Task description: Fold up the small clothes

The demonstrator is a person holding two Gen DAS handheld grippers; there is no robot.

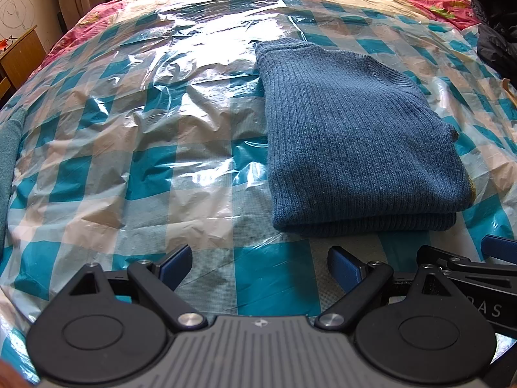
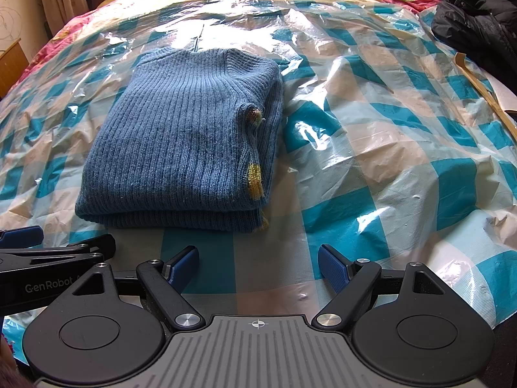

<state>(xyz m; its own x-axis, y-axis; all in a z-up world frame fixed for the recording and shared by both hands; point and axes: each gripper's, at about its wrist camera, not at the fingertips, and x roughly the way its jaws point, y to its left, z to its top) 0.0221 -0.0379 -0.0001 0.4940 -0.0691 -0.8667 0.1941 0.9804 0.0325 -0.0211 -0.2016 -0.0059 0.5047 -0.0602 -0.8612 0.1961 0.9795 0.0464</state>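
Observation:
A blue ribbed knit sweater (image 1: 355,139) lies folded into a thick rectangle on the plastic-covered bed; in the right wrist view the sweater (image 2: 181,139) shows small yellow patches along its right edge. My left gripper (image 1: 260,270) stands open just short of the sweater's near fold, with nothing between its blue pads. My right gripper (image 2: 258,270) is also open and holds nothing, near the sweater's front right corner. Each gripper's side shows at the edge of the other's view.
A teal-and-white checked sheet under shiny clear plastic (image 1: 145,148) covers the bed. A black jacket (image 2: 478,19) lies at the far right, a teal cloth (image 1: 9,148) at the left edge. A wooden cabinet (image 1: 19,55) stands beyond the bed's left side.

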